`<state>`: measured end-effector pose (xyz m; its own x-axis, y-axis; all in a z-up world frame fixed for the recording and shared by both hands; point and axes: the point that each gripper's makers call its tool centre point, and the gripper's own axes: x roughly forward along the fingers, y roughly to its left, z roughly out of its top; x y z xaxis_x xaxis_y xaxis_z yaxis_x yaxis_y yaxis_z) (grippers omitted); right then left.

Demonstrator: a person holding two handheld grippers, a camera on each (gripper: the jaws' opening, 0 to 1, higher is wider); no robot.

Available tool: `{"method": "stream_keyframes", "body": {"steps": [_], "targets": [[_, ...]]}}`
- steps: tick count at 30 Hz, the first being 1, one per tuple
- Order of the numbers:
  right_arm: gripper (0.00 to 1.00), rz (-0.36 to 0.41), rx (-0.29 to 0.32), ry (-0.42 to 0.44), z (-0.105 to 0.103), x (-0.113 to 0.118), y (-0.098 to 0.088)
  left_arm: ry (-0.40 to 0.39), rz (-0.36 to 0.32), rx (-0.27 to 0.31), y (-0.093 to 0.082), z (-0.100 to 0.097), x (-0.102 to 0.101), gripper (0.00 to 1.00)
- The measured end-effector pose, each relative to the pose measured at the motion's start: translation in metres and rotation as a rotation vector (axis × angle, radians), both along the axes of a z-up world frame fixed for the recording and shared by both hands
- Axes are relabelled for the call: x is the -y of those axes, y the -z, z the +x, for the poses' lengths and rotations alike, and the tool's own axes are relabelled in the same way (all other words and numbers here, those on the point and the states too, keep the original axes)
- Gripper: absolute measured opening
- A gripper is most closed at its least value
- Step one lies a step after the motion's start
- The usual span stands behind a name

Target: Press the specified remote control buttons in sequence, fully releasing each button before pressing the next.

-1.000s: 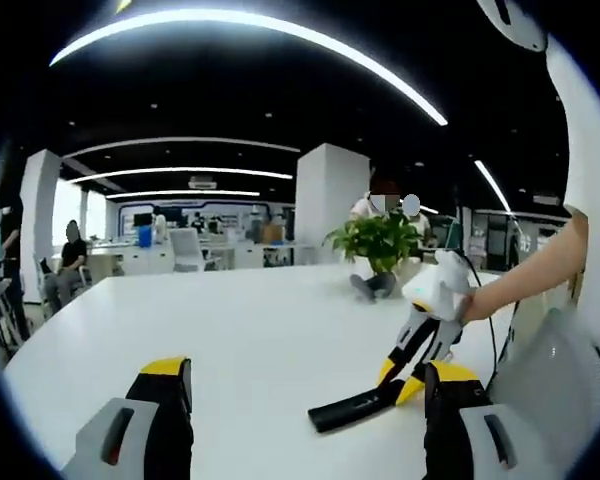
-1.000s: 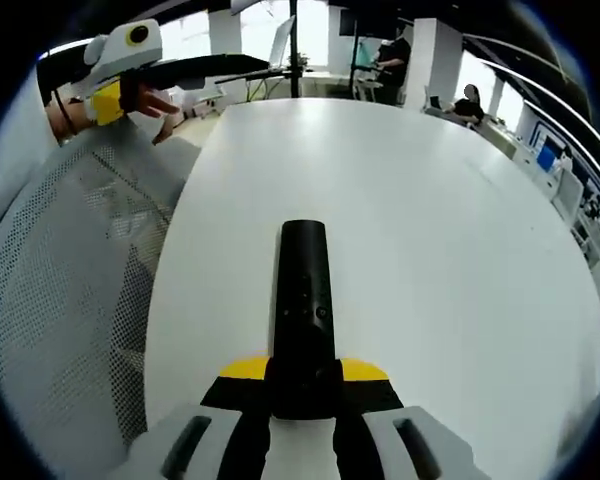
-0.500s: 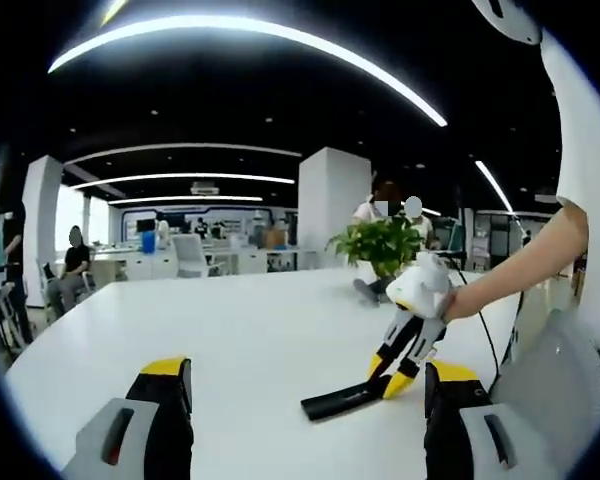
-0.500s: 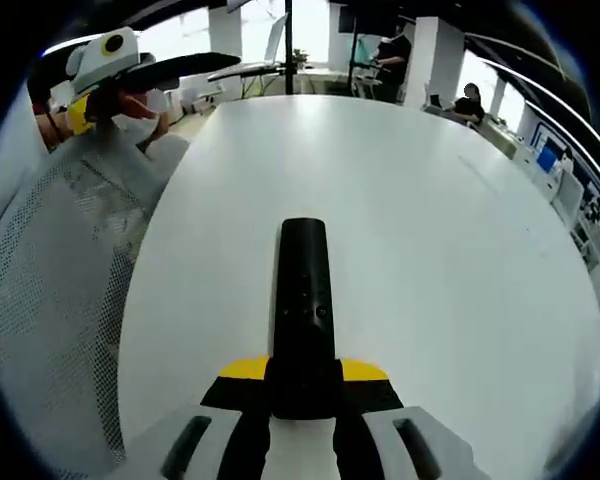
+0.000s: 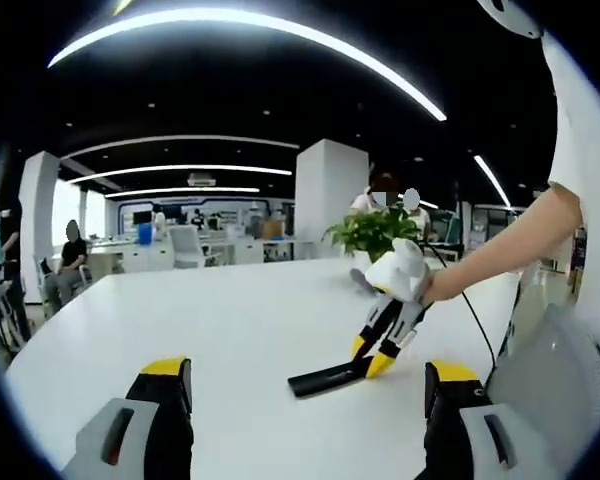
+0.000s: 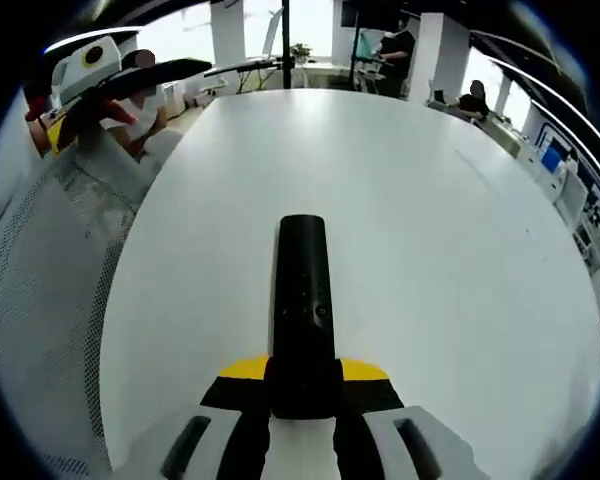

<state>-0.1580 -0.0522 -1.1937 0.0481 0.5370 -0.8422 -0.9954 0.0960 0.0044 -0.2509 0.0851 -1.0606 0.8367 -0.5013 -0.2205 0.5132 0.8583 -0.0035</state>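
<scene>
in the right gripper view, the right gripper [image 6: 302,385] is clamping its two yellow-tipped jaws on the near end of a black remote control [image 6: 302,290], which is pointing forward over the white table [image 6: 450,230]. in the left gripper view, the same remote control [image 5: 325,377] is showing low over the table [image 5: 230,330], with the right gripper [image 5: 372,355] gripping it. the left gripper [image 5: 305,400] is keeping its jaws wide apart, holding nothing. a potted plant [image 5: 372,232] is standing far behind.

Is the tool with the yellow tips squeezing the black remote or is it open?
Squeezing. In the right gripper view the right tool has both jaws pressed against the remote, which sticks out over the white table.
</scene>
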Motion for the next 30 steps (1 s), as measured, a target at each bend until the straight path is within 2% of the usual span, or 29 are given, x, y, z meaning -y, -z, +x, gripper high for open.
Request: {"method": "stream_keyframes", "body": {"steps": [3,8,11,18,21,30], "targets": [[0.21,-0.005,0.002,-0.001,0.006,0.0,0.0,0.018,0.003,0.058,-0.008,-0.001,0.003,1.0],[0.21,-0.004,0.005,0.013,0.016,-0.001,0.001,0.013,-0.006,0.039,-0.006,-0.001,0.001,1.0],[0.21,-0.008,0.006,0.022,0.022,-0.003,0.0,0.002,-0.019,0.056,-0.01,0.0,-0.001,1.0],[0.22,-0.028,0.006,-0.012,0.033,-0.004,0.001,0.025,-0.01,0.036,-0.006,-0.003,0.003,1.0],[0.22,-0.047,0.005,-0.024,0.037,-0.004,0.0,0.033,-0.033,0.055,-0.011,-0.004,0.005,1.0],[0.22,-0.12,0.003,-0.056,0.049,-0.005,0.001,0.027,0.004,0.032,-0.005,-0.003,0.003,1.0]]}}
